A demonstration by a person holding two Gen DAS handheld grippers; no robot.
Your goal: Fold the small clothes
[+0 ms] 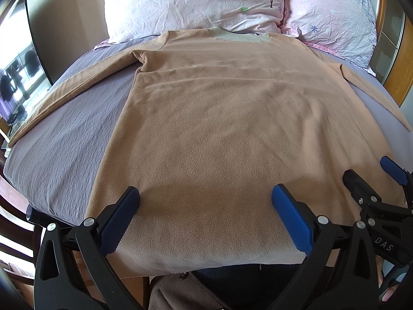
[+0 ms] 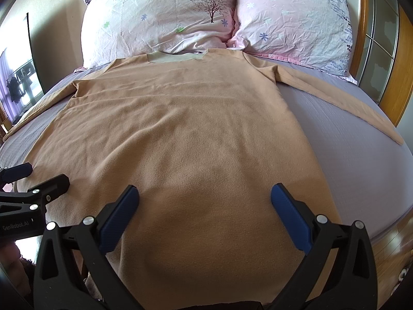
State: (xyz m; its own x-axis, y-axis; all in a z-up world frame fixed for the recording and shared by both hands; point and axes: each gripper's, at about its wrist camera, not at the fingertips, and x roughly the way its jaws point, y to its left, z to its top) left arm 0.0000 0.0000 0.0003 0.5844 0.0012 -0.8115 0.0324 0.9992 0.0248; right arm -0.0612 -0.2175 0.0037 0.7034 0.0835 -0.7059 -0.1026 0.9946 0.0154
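Sweater lay flat on bed w/ sleeves out, hem nearest me, so I hung L claw & R claw over it, both released, empty, prob. ready to pinch.

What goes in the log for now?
tan fleece long-sleeved shirt: flat on purple bedspread | left hand-held gripper: open | right hand-held gripper: open

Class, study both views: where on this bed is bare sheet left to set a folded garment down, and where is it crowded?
Bare grey bedsheet lies between the tan fleece long-sleeved top and its right sleeve. A second wedge sits under the left sleeve. The head end is crowded by two floral pillows.
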